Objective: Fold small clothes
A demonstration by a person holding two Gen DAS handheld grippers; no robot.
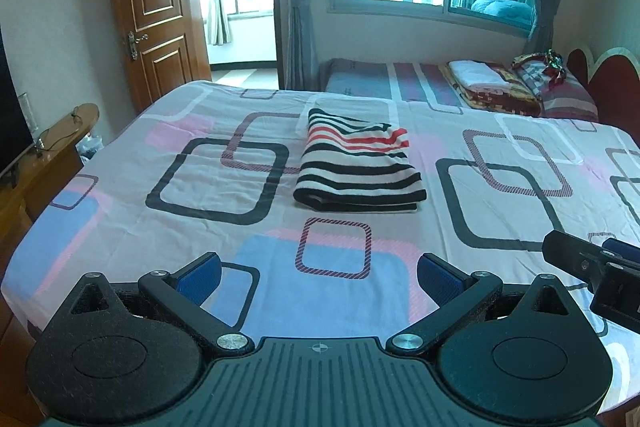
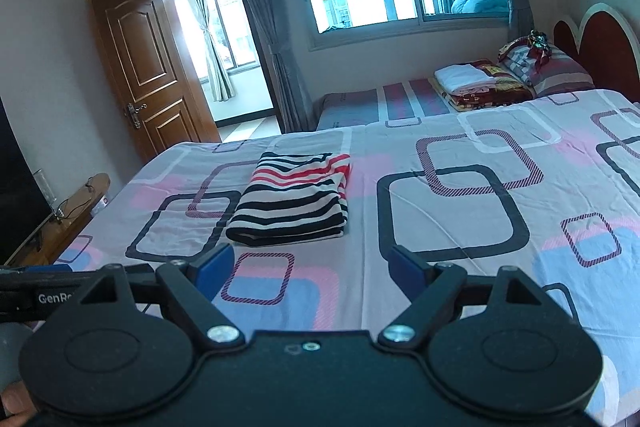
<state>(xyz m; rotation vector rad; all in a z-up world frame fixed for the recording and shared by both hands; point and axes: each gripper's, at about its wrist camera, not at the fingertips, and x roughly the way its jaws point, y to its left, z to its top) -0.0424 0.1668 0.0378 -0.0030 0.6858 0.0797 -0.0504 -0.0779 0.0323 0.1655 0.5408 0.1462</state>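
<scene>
A small striped garment (image 1: 356,163), black, white and red, lies folded into a neat rectangle on the patterned bed sheet (image 1: 160,163). It also shows in the right wrist view (image 2: 294,201). My left gripper (image 1: 318,277) is open and empty, held above the near part of the bed, well short of the garment. My right gripper (image 2: 310,269) is open and empty, also above the near part of the bed, to the right of the left one. The right gripper shows at the right edge of the left wrist view (image 1: 596,267).
A second bed (image 1: 440,83) beyond carries folded blankets (image 1: 484,83) and a pillow (image 1: 560,87) by a red headboard (image 1: 604,79). A wooden door (image 1: 156,19) stands open at the left. A wooden TV stand (image 1: 48,155) lies along the bed's left side.
</scene>
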